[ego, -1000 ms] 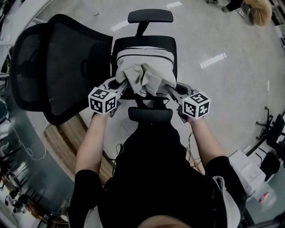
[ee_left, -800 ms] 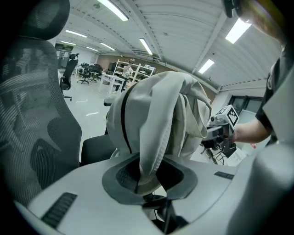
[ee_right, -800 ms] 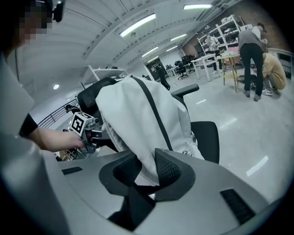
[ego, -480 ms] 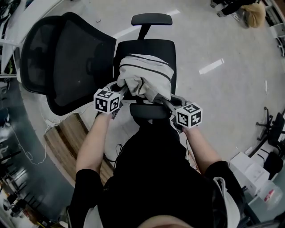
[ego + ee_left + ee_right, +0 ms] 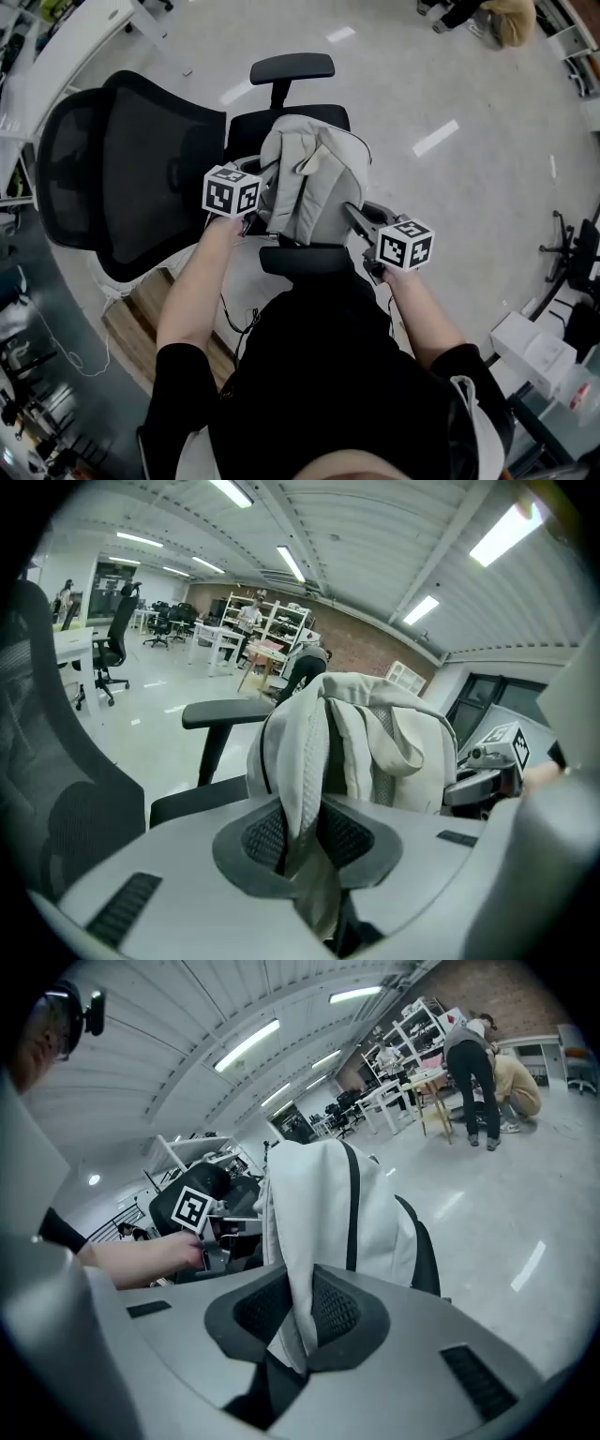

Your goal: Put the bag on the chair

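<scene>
A pale grey backpack (image 5: 314,183) stands upright on the seat (image 5: 246,131) of a black office chair. My left gripper (image 5: 261,200) holds its near left side and my right gripper (image 5: 351,212) its near right side. In the left gripper view the backpack (image 5: 375,747) rises ahead, and the left gripper (image 5: 300,832) has just been closing, its pads pressing on a padded strap. In the right gripper view the right gripper (image 5: 291,1321) has also just been closing, with a fold of the backpack (image 5: 319,1208) pinched between its pads.
The chair's big mesh backrest (image 5: 122,178) leans away at the left. One armrest (image 5: 291,67) is beyond the backpack, the other (image 5: 305,260) is just in front of me. A wooden board (image 5: 131,319) lies on the floor. White boxes (image 5: 534,347) stand at the right.
The backpack lay slumped on the seat and now stands upright, pulled up by both grippers. My left gripper moved up and away from me; the right one rose a little.
</scene>
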